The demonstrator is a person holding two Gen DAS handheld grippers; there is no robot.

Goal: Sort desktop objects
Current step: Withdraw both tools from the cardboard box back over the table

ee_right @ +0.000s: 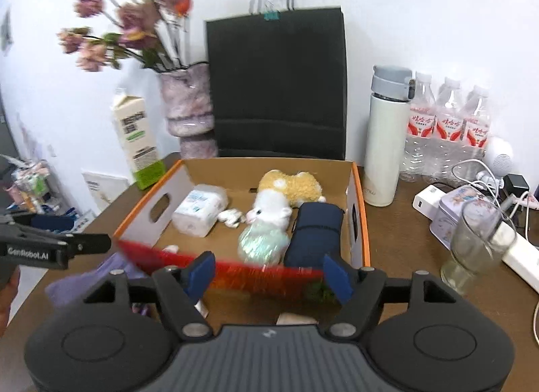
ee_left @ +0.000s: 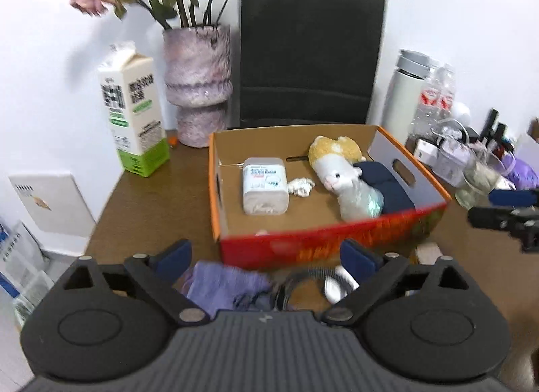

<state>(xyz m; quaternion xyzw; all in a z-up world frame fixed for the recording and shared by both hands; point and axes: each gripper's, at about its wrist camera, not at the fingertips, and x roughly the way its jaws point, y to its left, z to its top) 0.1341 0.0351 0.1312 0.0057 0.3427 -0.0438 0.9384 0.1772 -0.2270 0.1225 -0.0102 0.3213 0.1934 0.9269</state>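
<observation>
Looking down along both tools, I have the left gripper and the right gripper angled downward toward the near red wall of the cardboard box, each with its jaws spread wide and nothing pinched between the blue pads. The box sits on the brown table, open-topped. Inside lie a wrapped tissue pack, a plush toy on its back, and a dark blue folded bundle against the right wall. All three rest beyond my fingertips, apart from them. A purple cloth lies on the table just outside the box, below the left jaws, blurred. A glass stands to the right.
</observation>
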